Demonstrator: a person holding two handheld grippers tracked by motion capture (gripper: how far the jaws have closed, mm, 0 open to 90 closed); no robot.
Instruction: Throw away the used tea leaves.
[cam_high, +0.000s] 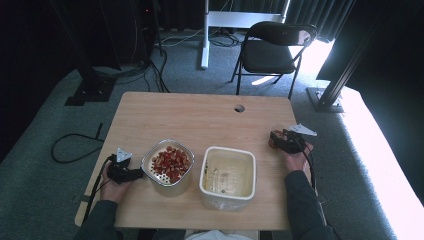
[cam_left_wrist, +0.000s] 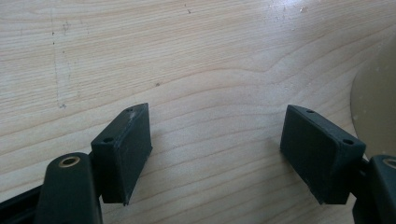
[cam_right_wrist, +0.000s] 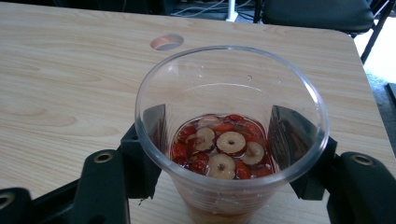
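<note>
A: What do you have in the high view?

B: I see the table (cam_high: 200, 110) across the middle of the frame. My left gripper (cam_high: 131, 174) sits at lower left, just beside a metal strainer (cam_high: 167, 164) holding red slices. Right of the strainer, lower centre, stands a white tub (cam_high: 227, 175); I cannot tell what is in it. My right gripper (cam_high: 280, 141) is at centre right, near the table's right edge, with something small and reddish at its tip that I cannot make out from here. A chair (cam_high: 272, 47) stands at upper centre, beyond the table.

A: And the left gripper view?

B: I see the left gripper (cam_left_wrist: 217, 149) at the bottom of the frame with its jaws spread wide, nothing between them but bare table (cam_left_wrist: 187, 60). A pale curved edge shows at the right border.

A: The right gripper view?

B: My right gripper (cam_right_wrist: 219, 135) is clenched around a clear cup (cam_right_wrist: 231, 130) at centre frame, one jaw pressing each side of its wall. The cup stands upright, and in its bottom lie red slices (cam_right_wrist: 224, 147), some showing pale round faces with a hole in the middle. A hole (cam_right_wrist: 166, 42) in the table shows at upper centre, behind the cup.
</note>
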